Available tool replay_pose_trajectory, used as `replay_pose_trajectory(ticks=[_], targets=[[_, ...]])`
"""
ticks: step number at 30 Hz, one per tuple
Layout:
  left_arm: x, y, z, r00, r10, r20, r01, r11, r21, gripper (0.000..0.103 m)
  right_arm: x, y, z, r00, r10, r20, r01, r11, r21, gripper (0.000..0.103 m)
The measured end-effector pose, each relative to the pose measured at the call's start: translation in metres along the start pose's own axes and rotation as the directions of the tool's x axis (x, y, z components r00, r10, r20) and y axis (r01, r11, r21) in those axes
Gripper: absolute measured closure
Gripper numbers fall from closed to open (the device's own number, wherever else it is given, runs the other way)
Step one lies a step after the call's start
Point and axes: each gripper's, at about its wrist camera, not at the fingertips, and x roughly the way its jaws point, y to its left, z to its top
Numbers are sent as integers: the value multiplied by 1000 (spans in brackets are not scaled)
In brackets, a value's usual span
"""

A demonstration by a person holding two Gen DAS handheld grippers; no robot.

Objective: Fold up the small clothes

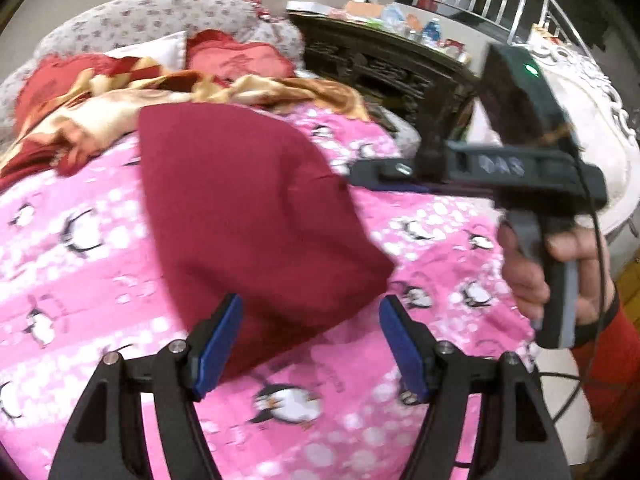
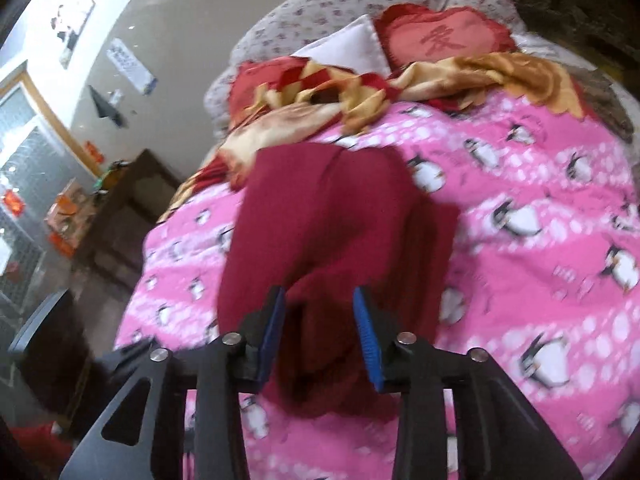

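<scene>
Maroon garment (image 1: 256,216), one, part-folded and rumpled mid-bed on pink penguin quilt (image 1: 440,240); left gripper (image 1: 310,344) wide open, empty; right gripper (image 2: 320,336) half-open astride near edge, unclamped; smoothing, further folds outstanding.

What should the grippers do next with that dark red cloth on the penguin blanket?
Probably close the right gripper on the near edge of the dark red cloth. Its jaws stand apart with the cloth bunched between them, not pinched. The left gripper is open too, so nothing holds the cloth on the pink penguin blanket.
</scene>
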Motion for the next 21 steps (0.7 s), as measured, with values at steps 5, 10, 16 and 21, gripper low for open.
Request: replay_pose_trajectory(ticks=[5, 10, 16, 21], targets=[[-7, 28, -1, 1000, 22, -2, -22, 993, -115, 29, 19, 8, -12, 989, -141, -37, 140, 989, -45, 49], [-12, 36, -5, 999, 42, 1, -41, 990, -132, 29, 16, 11, -22, 976, -216, -31, 211, 971, -116, 49], [0, 30, -2, 999, 35, -10, -36, 989, -143, 29, 33, 17, -19, 978, -208, -26, 202, 969, -139, 65], [2, 32, -7, 999, 46, -24, -49, 991, -128, 29, 15, -13, -21, 959, -283, 33, 285, 956, -67, 82]])
